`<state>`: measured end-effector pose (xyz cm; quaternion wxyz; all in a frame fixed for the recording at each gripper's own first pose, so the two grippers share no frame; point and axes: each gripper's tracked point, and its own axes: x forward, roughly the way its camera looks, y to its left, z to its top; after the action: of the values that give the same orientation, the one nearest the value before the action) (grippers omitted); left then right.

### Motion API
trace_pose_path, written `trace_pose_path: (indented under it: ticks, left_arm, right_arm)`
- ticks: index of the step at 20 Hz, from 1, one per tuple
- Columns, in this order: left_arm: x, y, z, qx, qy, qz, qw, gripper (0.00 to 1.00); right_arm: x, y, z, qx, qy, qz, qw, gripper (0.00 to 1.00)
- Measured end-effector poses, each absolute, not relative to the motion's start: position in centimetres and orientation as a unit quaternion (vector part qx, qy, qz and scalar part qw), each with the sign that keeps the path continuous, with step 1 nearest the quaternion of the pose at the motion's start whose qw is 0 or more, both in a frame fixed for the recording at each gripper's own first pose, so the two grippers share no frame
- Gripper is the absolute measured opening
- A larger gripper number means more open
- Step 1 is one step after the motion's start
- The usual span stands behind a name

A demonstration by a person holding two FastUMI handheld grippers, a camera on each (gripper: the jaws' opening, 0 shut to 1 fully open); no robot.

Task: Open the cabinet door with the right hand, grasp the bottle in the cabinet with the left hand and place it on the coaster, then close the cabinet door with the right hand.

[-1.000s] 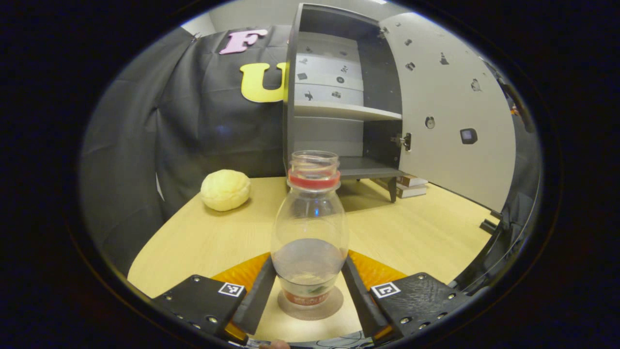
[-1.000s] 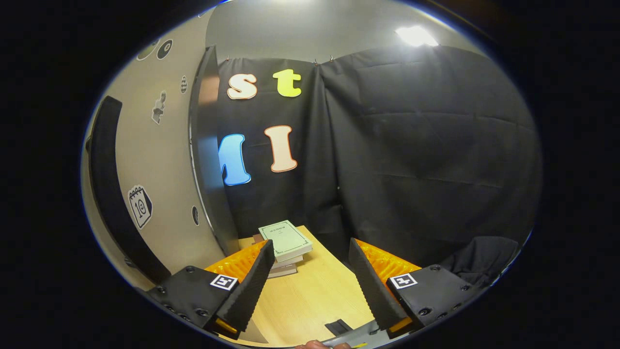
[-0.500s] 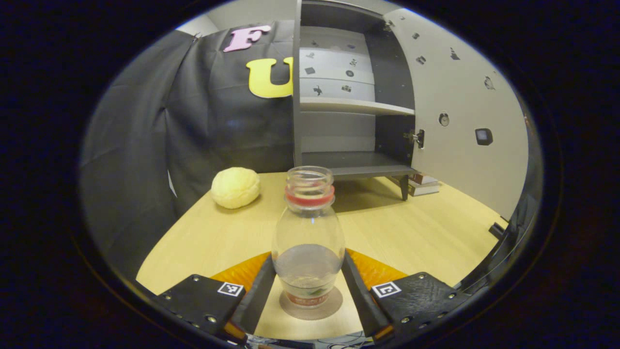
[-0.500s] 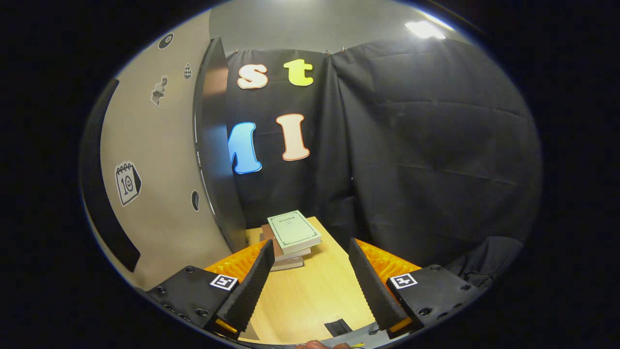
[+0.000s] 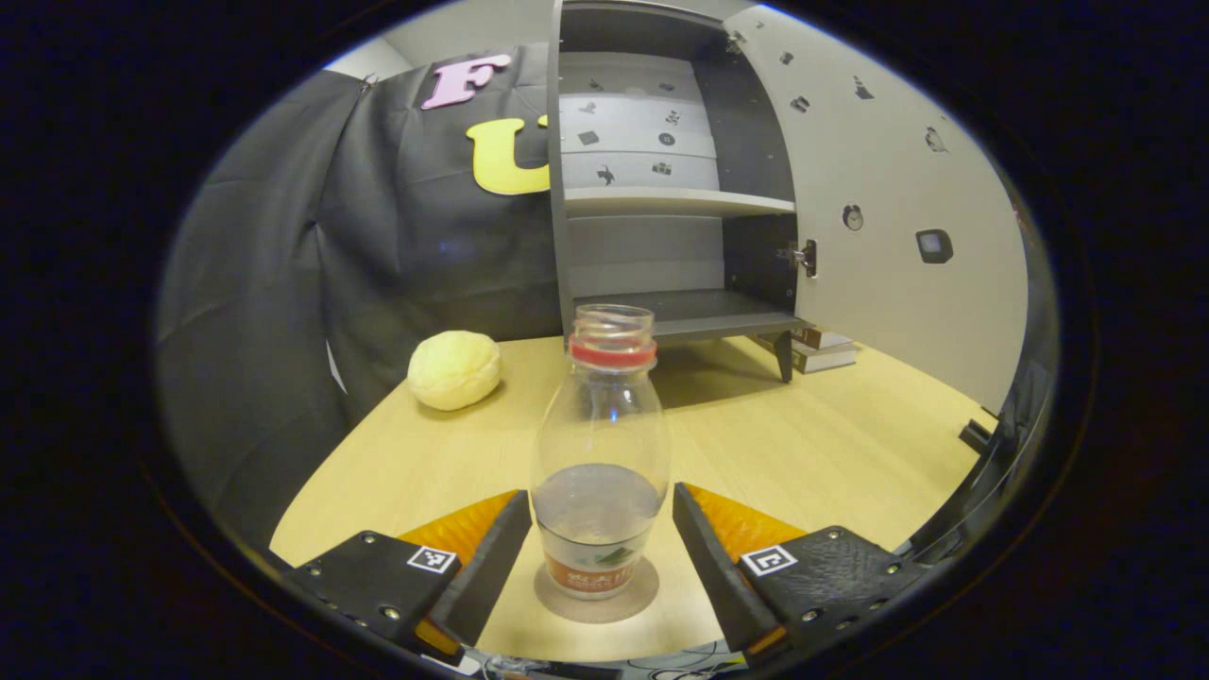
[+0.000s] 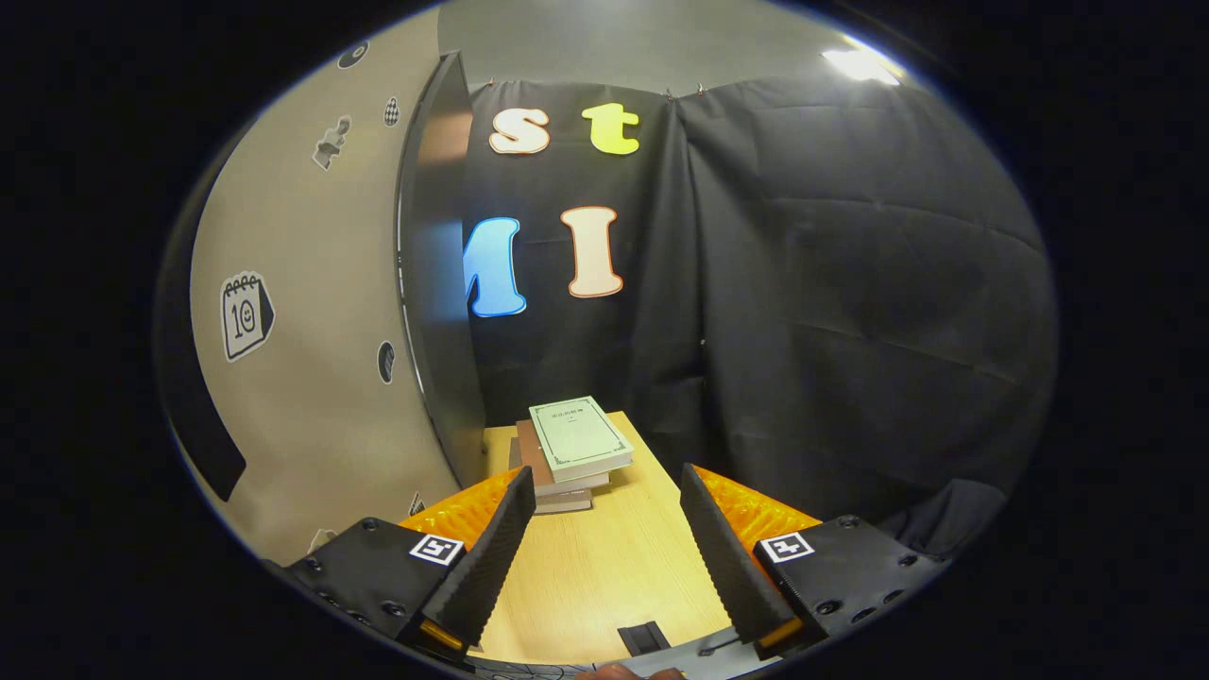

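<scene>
Clear bottle (image 5: 601, 453) upright on coaster (image 5: 596, 601), left tool (image 5: 601, 557) open around it

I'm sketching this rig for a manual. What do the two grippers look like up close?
Both match. The left gripper and right gripper each have two flat wedge fingers with ribbed pads, on bolted dark blocks bearing a small square black-and-white marker. Orange ridged parts sit behind the fingers.

My left tongs (image 5: 601, 557) run off the lower edge, so I can't see their rear. The bottle (image 5: 601, 472) covers most of the coaster (image 5: 597, 607). The stickers on the cabinet door (image 5: 888, 217) are too small to make out. In the right gripper view, the door (image 6: 312, 312) hides the cabinet's inside and the books (image 6: 570, 451) stack partly tucks behind it.
</scene>
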<state>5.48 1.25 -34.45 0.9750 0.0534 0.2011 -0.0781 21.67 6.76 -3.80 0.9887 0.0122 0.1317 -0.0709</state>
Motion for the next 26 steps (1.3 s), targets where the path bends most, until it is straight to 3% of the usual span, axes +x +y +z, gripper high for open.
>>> trace_pose_path:
  ticks: [1, 2, 10, 11, 17, 18, 19, 22, 23, 25, 26]
  left_arm:
    - [5.1, 1.3, -34.5, 0.055, 0.205, -0.078, 0.974, 0.89]
    - [4.8, 1.6, -34.5, 0.057, 0.208, -0.075, 0.973, 0.93]
    - [1.4, 4.2, -32.8, 0.043, 0.219, -0.03, 0.974, 0.89]
    - [1.1, 4.4, -32.4, 0.041, 0.219, -0.024, 0.975, 0.93]
    - [-1.5, 6.5, -25.0, 0.029, 0.185, 0.031, 0.982, 0.93]
    - [-1.9, 6.4, -23.6, 0.015, 0.177, 0.037, 0.983, 0.89]
    - [-2.0, 6.6, -22.5, 0.0, 0.167, 0.044, 0.985, 0.9]
    - [-2.1, 7.5, -18.9, -0.032, 0.146, 0.076, 0.986, 0.93]
    - [-2.2, 7.7, -17.6, -0.042, 0.14, 0.084, 0.986, 0.9]
    - [-2.4, 8.1, -15.2, -0.051, 0.131, 0.095, 0.986, 0.93]
    - [-2.5, 8.1, -14.3, -0.048, 0.127, 0.098, 0.986, 0.89]
  right_arm:
    - [21.7, 6.7, -3.8, 0.017, 0.131, -0.07, 0.989, 0.98]
    - [21.7, 6.6, -3.6, 0.021, 0.129, -0.07, 0.989, 0.98]
    - [21.5, 6.9, -1.8, 0.038, 0.11, -0.05, 0.992, 0.98]
    - [21.5, 7.3, -1.3, 0.042, 0.107, -0.043, 0.992, 0.98]
    - [20.9, 8.0, 3.5, 0.055, 0.065, -0.014, 0.996, 0.98]
    - [20.8, 8.3, 4.3, 0.06, 0.059, -0.005, 0.996, 0.98]
    - [20.7, 8.7, 5.1, 0.064, 0.054, 0.005, 0.996, 0.93]
    - [20.3, 10.1, 6.9, 0.07, 0.045, 0.037, 0.996, 0.98]
    - [19.8, 10.7, 7.5, 0.069, 0.042, 0.05, 0.995, 0.98]
    - [19.3, 11.4, 8.1, 0.056, 0.038, 0.069, 0.995, 0.93]
    - [19.2, 11.6, 8.2, 0.051, 0.038, 0.073, 0.995, 0.92]
